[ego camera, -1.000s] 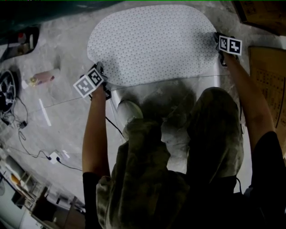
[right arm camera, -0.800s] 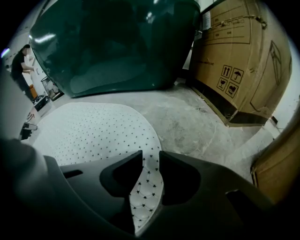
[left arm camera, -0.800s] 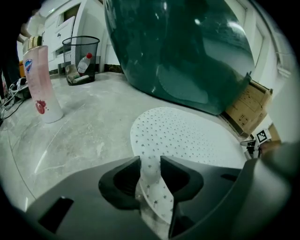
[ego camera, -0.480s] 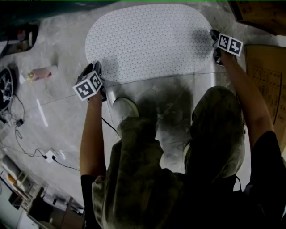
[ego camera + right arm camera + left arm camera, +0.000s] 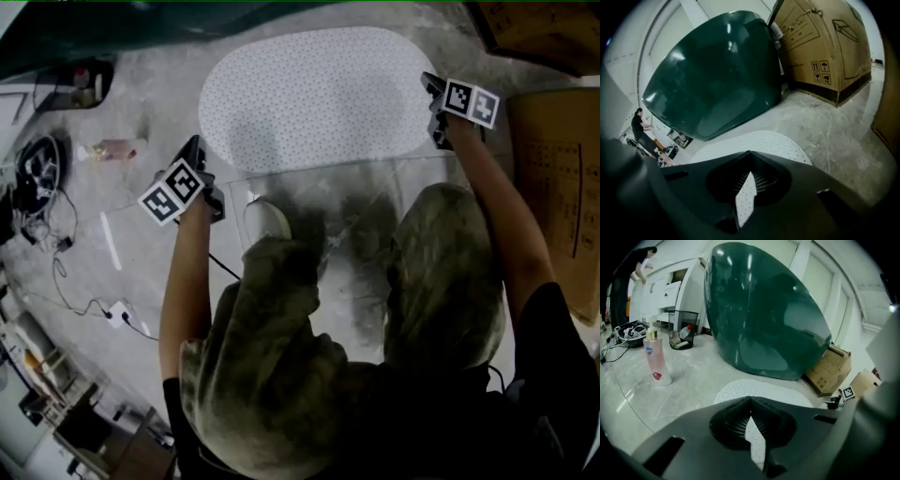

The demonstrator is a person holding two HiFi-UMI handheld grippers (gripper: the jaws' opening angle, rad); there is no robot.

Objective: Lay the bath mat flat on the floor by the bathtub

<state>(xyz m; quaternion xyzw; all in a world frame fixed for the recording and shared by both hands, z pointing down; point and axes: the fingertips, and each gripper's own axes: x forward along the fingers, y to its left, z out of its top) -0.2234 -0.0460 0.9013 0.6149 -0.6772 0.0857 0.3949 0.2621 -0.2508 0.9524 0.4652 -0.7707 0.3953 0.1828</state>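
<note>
On the pale floor [image 5: 141, 112] just in front of the dark green bathtub [image 5: 764, 315], the white dotted bath mat [image 5: 314, 98] lies spread flat. At its left end the left gripper [image 5: 197, 150], and at its right end the right gripper [image 5: 431, 89], have each just brought their jaws together, tips meeting with nothing between them.
</note>
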